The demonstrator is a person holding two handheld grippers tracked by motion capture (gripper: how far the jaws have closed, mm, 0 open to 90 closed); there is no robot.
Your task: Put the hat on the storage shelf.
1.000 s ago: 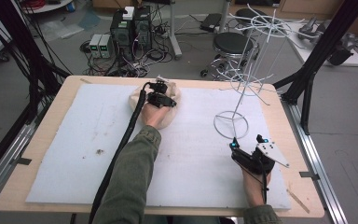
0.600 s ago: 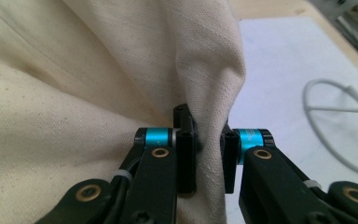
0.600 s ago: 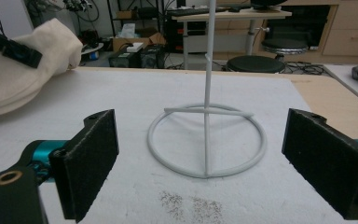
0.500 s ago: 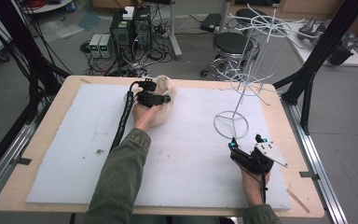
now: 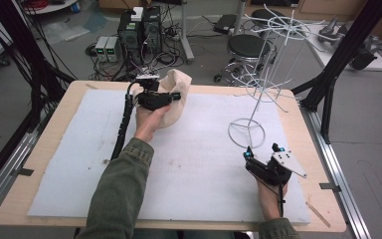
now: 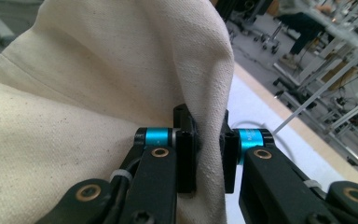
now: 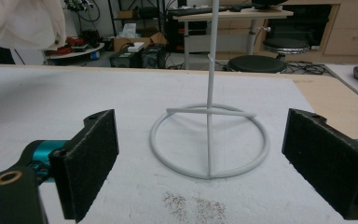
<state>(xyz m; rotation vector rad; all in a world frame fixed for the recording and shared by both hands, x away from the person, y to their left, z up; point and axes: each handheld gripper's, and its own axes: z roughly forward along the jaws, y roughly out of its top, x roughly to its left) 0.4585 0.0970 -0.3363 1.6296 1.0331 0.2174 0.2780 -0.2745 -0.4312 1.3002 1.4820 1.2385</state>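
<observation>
I am pinching a fold of the cream cloth [image 5: 173, 99] in my left gripper [image 5: 171, 97], lifting it over the table's [image 5: 54, 129] far edge; my right gripper [image 5: 262, 151] is resting spread wide, facing the white wire stand's [image 5: 247, 133] ring base.

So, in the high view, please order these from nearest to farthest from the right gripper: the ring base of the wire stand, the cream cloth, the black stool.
1. Ring base of the wire stand, just beyond the right gripper.
2. Cream cloth, across the table, held up in the left gripper.
3. Black stool, on the floor behind the table.
</observation>
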